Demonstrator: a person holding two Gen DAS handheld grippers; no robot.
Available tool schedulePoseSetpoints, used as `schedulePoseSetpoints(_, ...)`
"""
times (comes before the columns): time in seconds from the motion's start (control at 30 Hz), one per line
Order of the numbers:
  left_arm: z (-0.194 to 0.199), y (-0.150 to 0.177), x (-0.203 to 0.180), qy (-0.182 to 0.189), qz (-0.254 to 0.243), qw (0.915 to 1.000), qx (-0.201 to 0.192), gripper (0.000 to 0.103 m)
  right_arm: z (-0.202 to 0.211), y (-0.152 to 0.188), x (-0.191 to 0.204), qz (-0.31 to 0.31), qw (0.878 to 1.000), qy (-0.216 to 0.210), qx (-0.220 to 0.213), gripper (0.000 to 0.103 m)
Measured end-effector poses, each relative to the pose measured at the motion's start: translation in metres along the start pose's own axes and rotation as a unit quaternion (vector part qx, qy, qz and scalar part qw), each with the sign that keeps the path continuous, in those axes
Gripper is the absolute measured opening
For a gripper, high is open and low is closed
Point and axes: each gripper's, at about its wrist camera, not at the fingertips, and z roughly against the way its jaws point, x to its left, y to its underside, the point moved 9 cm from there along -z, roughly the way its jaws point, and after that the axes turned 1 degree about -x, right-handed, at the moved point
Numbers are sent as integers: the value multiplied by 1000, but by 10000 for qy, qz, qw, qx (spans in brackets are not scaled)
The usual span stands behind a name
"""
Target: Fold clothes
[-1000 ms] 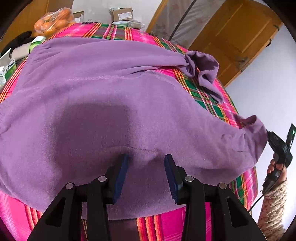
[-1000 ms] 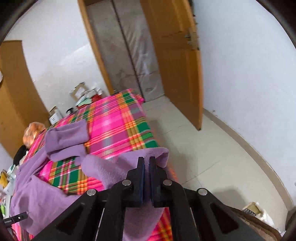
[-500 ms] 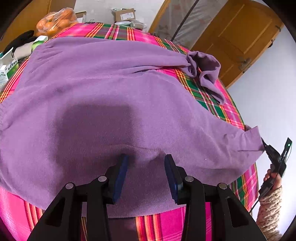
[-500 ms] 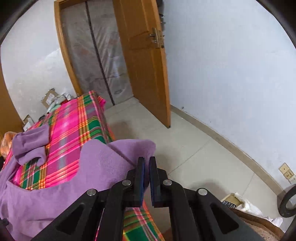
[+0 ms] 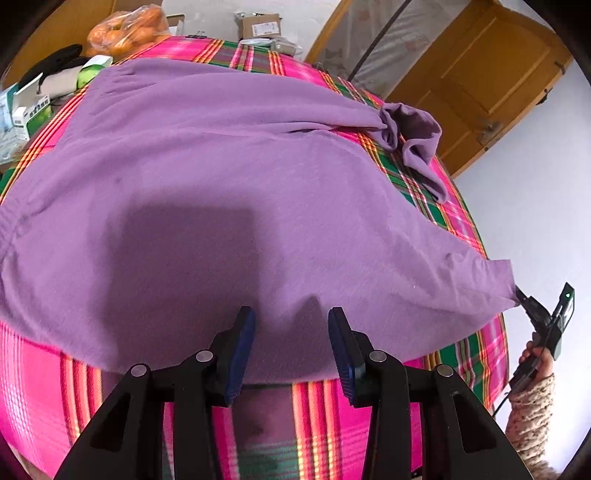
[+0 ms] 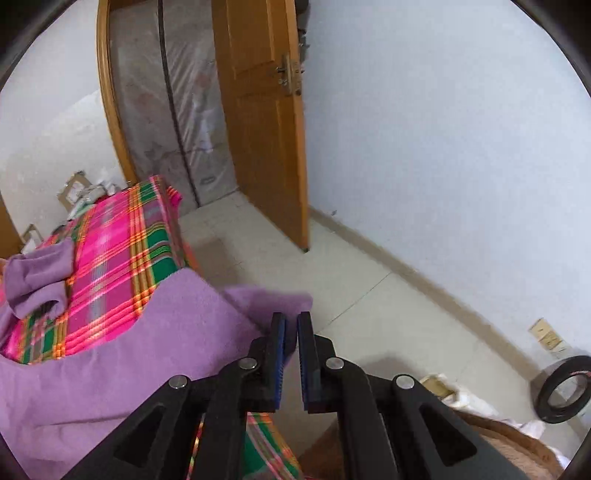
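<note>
A purple fleece garment [image 5: 240, 177] lies spread over the table with the pink plaid cloth [image 5: 388, 406]. My left gripper [image 5: 291, 332] is open and hovers just above the garment's near hem, with nothing between its blue pads. My right gripper [image 6: 291, 325] is shut on the end of one sleeve [image 6: 266, 299], held out past the table's right edge over the floor. In the left wrist view the right gripper [image 5: 521, 295] pulls that sleeve taut. The other sleeve [image 5: 410, 136] lies bunched at the far right of the table.
A bag of oranges [image 5: 125, 26], small boxes [image 5: 29, 110] and a cardboard box [image 5: 258, 24] crowd the table's far and left edges. A wooden door [image 6: 266, 129] stands open beyond bare tiled floor. A tape roll [image 6: 565, 387] sits low right. A knit-sleeved hand [image 5: 535, 354] holds the right gripper.
The right gripper has drawn the sleeve outward to the right, off the table edge, and the cloth now lies flatter and tauter. The left gripper has stayed open in place.
</note>
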Motion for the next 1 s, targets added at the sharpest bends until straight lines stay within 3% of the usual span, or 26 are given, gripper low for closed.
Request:
schedulePoseSetpoints(0.07,4,4,2,-11,25,10000,11,43,5,0,-3,-69,10000,33,-27,6)
schedulePoseSetpoints(0.23,18,17,15,50,280,9996,55,43,31,12,13,6,9988,-485,-64,9)
schedulePoseSetpoints(0.33,27,22,27,37,538,9985,42,43,54,31,53,380,9901,-1354,-17,15)
schedulePoseSetpoints(0.43,34,26,46,17,887,9961,3,43,81,58,108,1121,9687,-2215,61,15)
schedulePoseSetpoints(0.6,48,29,72,-126,1274,9916,-158,43,108,104,186,2135,9245,-3142,328,17)
schedulePoseSetpoints(0.7,57,30,91,-170,1586,9868,-292,43,122,128,220,2645,9005,-3429,403,35)
schedulePoseSetpoints(0.83,70,29,120,-329,2013,9778,-490,43,135,163,259,3318,8676,-3677,448,37)
schedulePoseSetpoints(1.0,80,24,144,-357,2377,9681,-703,43,143,190,277,3944,8459,-3577,317,47)
